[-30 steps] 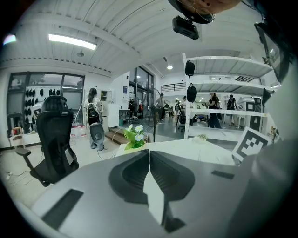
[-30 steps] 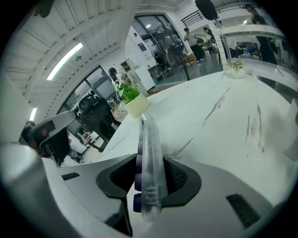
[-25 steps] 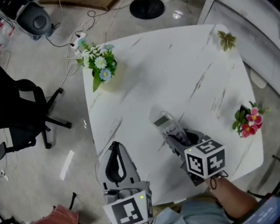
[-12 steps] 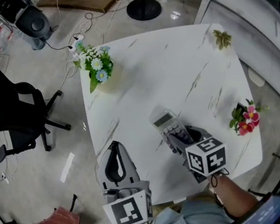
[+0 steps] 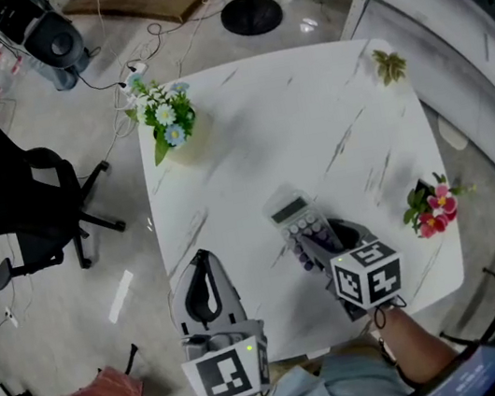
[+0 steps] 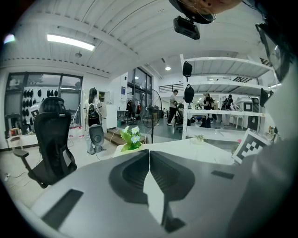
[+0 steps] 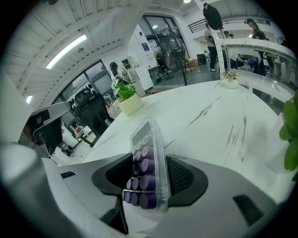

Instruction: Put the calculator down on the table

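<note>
The calculator (image 5: 296,220), in a clear case with purple keys, lies on the white marble table (image 5: 310,124) near the front edge. In the right gripper view the calculator (image 7: 147,158) stands tilted on its long edge between the jaws. My right gripper (image 5: 317,242) is around its near end, and its jaws are opening, with a little room beside the case. The right gripper (image 7: 148,179) points steeply down at the tabletop. My left gripper (image 5: 204,264) hovers at the table's front left edge, shut and empty. In its own view the left gripper (image 6: 149,157) has its jaws meeting in a line.
A pot of white and blue flowers (image 5: 166,121) stands at the table's far left corner. Red flowers (image 5: 435,211) sit at the right edge, a small plant (image 5: 390,67) at the far right corner. A black office chair (image 5: 20,199) stands on the floor to the left.
The right gripper's jaws have spread a little around the calculator, which has stayed in place on the table. The left gripper has not moved.
</note>
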`<state>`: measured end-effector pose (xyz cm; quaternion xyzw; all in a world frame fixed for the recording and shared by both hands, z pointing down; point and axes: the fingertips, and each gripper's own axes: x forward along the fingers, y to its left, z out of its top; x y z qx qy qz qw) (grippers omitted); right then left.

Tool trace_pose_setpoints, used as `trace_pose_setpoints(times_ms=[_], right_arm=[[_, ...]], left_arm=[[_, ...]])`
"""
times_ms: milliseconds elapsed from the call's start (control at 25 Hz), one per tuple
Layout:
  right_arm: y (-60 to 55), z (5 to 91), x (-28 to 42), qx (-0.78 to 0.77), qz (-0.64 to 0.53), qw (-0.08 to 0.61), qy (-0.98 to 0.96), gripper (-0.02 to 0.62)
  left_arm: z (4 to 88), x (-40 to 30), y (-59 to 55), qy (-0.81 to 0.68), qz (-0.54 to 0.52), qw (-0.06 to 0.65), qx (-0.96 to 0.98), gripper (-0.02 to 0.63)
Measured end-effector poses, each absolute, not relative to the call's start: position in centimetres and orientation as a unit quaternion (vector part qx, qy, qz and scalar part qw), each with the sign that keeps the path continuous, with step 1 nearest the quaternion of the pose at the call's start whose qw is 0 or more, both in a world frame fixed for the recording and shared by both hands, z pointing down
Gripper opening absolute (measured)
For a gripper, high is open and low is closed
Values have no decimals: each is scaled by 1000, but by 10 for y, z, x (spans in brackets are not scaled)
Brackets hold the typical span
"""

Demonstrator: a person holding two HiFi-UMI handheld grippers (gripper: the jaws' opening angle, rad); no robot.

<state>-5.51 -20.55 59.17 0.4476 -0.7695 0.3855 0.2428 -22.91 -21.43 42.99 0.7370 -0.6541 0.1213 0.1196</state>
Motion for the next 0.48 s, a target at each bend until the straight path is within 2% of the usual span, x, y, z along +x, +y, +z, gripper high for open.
trace_pose_setpoints(times_ms=[480], right_arm=[[-210, 588, -42, 459, 373, 236, -771, 221]], left_arm=[[426, -218, -211, -649, 123, 117, 742, 9]])
